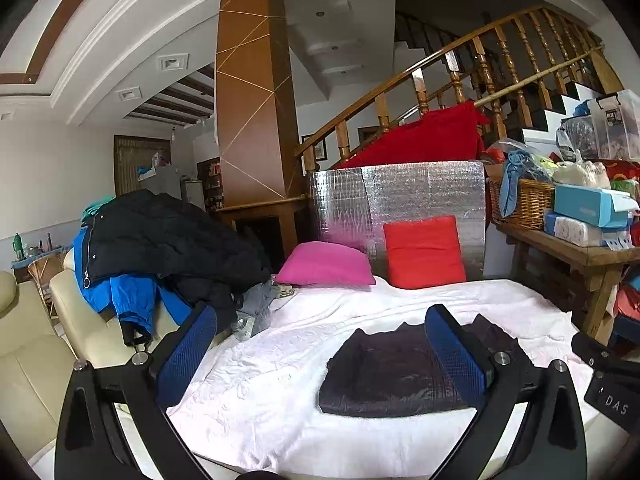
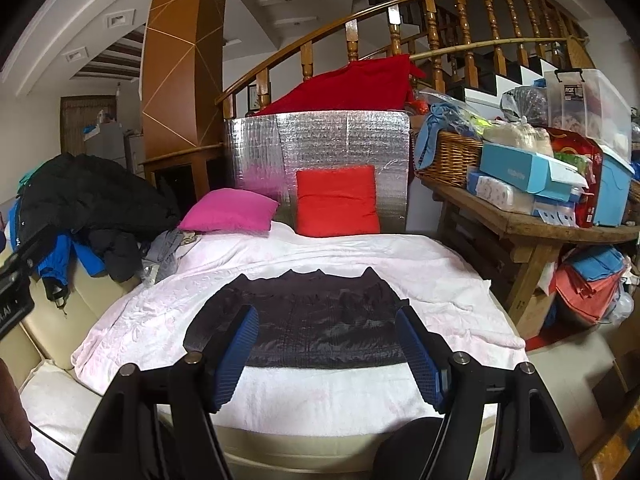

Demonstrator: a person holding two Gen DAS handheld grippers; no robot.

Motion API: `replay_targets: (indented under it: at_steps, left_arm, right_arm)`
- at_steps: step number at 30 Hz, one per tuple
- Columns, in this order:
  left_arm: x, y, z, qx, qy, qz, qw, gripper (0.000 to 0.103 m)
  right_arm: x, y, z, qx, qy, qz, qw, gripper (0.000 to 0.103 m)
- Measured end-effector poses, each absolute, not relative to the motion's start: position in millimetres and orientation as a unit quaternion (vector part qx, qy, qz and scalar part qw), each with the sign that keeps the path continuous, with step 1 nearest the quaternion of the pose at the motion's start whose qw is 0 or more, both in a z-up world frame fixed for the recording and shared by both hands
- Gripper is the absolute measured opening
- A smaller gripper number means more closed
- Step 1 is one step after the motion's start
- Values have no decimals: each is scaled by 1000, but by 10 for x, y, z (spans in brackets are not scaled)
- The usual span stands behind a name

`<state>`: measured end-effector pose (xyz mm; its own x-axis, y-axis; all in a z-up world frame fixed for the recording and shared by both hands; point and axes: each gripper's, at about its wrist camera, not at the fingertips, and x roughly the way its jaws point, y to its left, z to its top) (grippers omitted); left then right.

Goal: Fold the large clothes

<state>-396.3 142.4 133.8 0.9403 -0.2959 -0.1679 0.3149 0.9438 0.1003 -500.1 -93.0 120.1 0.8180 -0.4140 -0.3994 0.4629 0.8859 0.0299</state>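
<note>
A dark purple-black garment [image 1: 392, 376] lies folded into a flat rectangle on the white blanket [image 1: 280, 360]; it also shows in the right wrist view [image 2: 316, 320]. My left gripper [image 1: 324, 356] is open and empty, held above the blanket just left of the garment. My right gripper [image 2: 326, 354] is open and empty, held over the garment's near edge. A pile of unfolded jackets, black [image 1: 168, 236] and blue [image 1: 128, 296], sits on the cream sofa at the left; the pile shows in the right wrist view [image 2: 88, 200].
A pink cushion [image 1: 324, 264] and a red cushion [image 1: 424, 252] lean against a silver foil panel [image 1: 400, 196] at the back. A wooden bench [image 2: 520, 224] with a basket, boxes and bags stands at the right. The right gripper's body [image 1: 612, 380] shows at the right edge.
</note>
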Motion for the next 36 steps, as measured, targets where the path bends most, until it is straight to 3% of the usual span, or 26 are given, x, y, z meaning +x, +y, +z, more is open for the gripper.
replay_targets:
  at_steps: [36]
  left_arm:
    - [-3952, 1416, 1227, 68, 92, -163, 980, 103]
  right_arm:
    - [-4989, -1002, 1125, 65, 200, -226, 951, 75]
